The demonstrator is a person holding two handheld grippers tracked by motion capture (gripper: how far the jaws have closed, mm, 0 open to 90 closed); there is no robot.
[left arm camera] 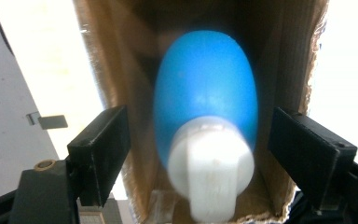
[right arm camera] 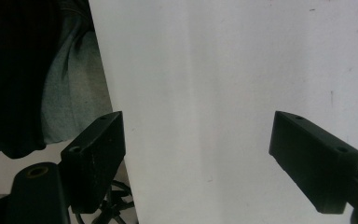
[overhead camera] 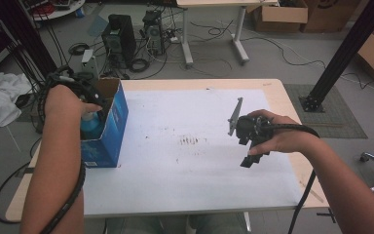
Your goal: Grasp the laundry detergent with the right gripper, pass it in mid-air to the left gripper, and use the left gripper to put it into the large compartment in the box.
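While my left gripper (left arm camera: pixel 198 140) stands released over the blue bottle (left arm camera: pixel 205 98) inside the box (overhead camera: pixel 108 124), I should lift straight up (not brushing cardboard); my right gripper (right arm camera: pixel 198 154) waits open above the table (overhead camera: pixel 175 161).

Bottle (left arm camera: pixel 205 107) inside box (overhead camera: pixel 112 122) at table's (overhead camera: pixel 272 90) left edge

A blue box (overhead camera: pixel 108 127) stands open-topped at the left edge of the white table (overhead camera: pixel 185 180). The left hand (overhead camera: pixel 65 100) hangs over the box's open top, above a blue bottle (overhead camera: pixel 91 125) inside it. The right gripper (overhead camera: pixel 248 158) hovers well right of the box, over the table.
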